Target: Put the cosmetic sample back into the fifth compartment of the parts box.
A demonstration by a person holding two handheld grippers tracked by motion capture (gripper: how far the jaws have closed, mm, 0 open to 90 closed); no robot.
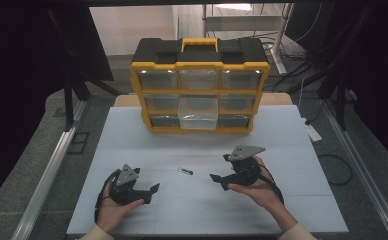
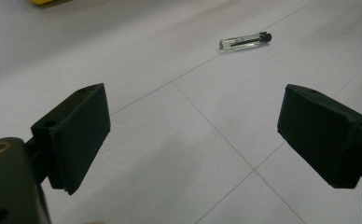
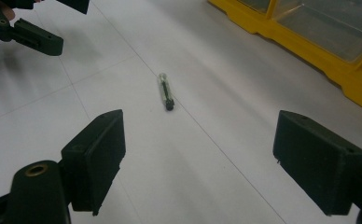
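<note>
Near the middle of the white surface (image 1: pixel 132 130), a little toward the person's edge, a small clear vial (image 1: pixel 185 171) with a black cap lies flat on its side, between the two grippers and touching neither. The right gripper (image 1: pixel 218 181) sits nearer that edge on the right, its jaws spread wide with nothing between them; in the right gripper view the vial (image 3: pixel 165 91) lies ahead of the jaws and left of their centre line, capped end toward the camera. The left gripper (image 1: pixel 153 192) rests by the near left part of the surface, likewise spread and empty, and its own view has the vial (image 2: pixel 244 41) well ahead and off to the right. The step in hand looks like picking up the vial, probably for the pulled-out middle drawer (image 1: pixel 198 113) of the yellow organiser (image 1: pixel 200 65) at the far edge. To do it well, I would bring one gripper over so the vial sits centred between the pads, turn the wrist until the pads face its long sides, lower close to the surface, and close gently: it is round and smooth, so a skewed pinch may send it rolling or squirting out.
</note>
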